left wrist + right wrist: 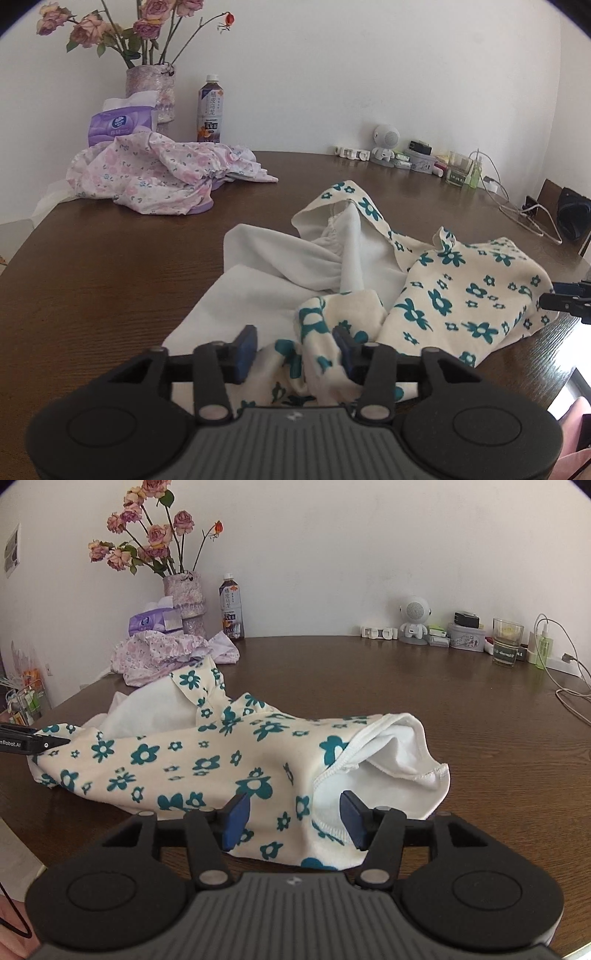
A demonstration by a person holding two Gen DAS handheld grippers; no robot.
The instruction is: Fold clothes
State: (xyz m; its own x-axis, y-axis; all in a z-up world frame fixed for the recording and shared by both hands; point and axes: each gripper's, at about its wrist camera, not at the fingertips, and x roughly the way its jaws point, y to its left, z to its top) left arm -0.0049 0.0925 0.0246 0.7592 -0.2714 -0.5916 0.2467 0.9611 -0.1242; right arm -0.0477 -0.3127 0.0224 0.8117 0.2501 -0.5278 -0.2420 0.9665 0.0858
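Note:
A cream garment with teal flowers (461, 295) and a white lining lies crumpled on the brown table (110, 277). My left gripper (295, 345) is open at the garment's near edge, and a bunched fold of the cloth sits between its blue pads. In the right wrist view the same garment (166, 760) stretches across the table (443, 686), its white-lined opening (399, 746) gaping to the right. My right gripper (294, 818) is open too, with the hem lying between its fingers. Each gripper shows in the other's view: the right one (565, 299), the left one (33, 742).
A pink floral garment (155, 173) is heaped at the back left, by a tissue pack (118, 123), a vase of dried roses (151, 88) and a bottle (210, 110). Along the wall stand a small robot figure (413, 620), tins, a glass (506, 640) and a cable (569, 686).

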